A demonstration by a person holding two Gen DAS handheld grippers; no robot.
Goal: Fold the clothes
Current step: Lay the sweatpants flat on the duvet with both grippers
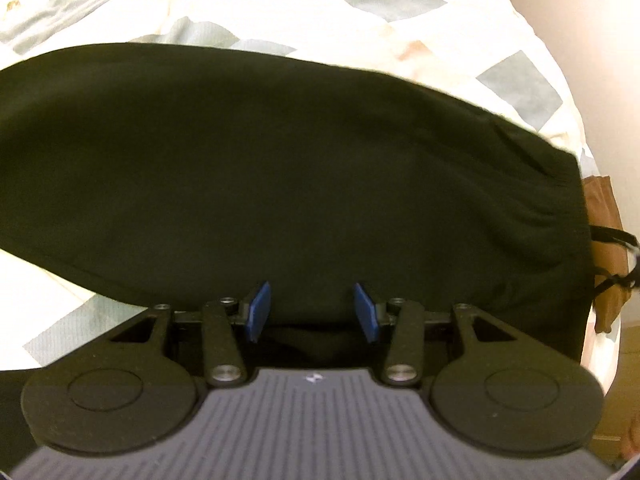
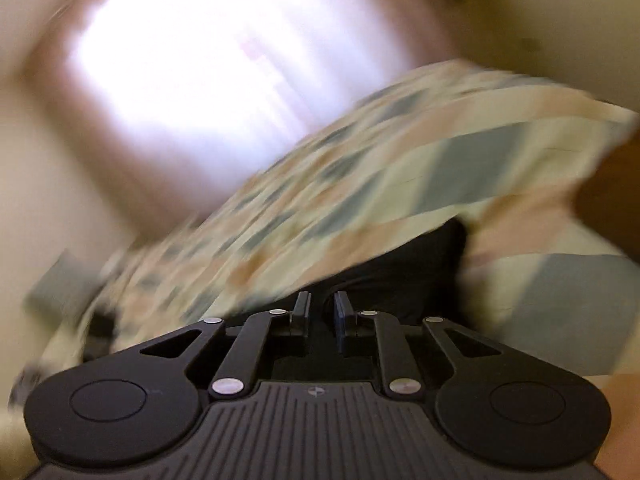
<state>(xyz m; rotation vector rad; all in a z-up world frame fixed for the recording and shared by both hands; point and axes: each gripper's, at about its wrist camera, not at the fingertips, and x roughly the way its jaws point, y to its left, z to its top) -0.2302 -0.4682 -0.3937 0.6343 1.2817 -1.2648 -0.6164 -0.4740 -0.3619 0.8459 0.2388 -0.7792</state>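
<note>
A black garment (image 1: 280,168) with a gathered elastic waistband (image 1: 560,200) and loose drawstrings (image 1: 616,240) lies spread flat on a patchwork bedspread (image 1: 400,32). My left gripper (image 1: 313,308) points steeply down over the garment's near edge. Its blue pads (image 1: 260,308) stand well apart with nothing pinched between them. The right wrist view is heavily blurred. There my right gripper (image 2: 322,314) hangs over a dark patch of the same garment (image 2: 420,264) on the bedspread (image 2: 360,168). A narrow gap shows between its pads (image 2: 342,316), and I see nothing in it.
A brown object (image 1: 604,240) hangs at the bed's right edge, beside the waistband. Beyond that edge is a pale wall (image 1: 580,8). A bright window (image 2: 224,60) glares at the upper left of the right wrist view. A grey shape (image 2: 60,284) lies low on the left.
</note>
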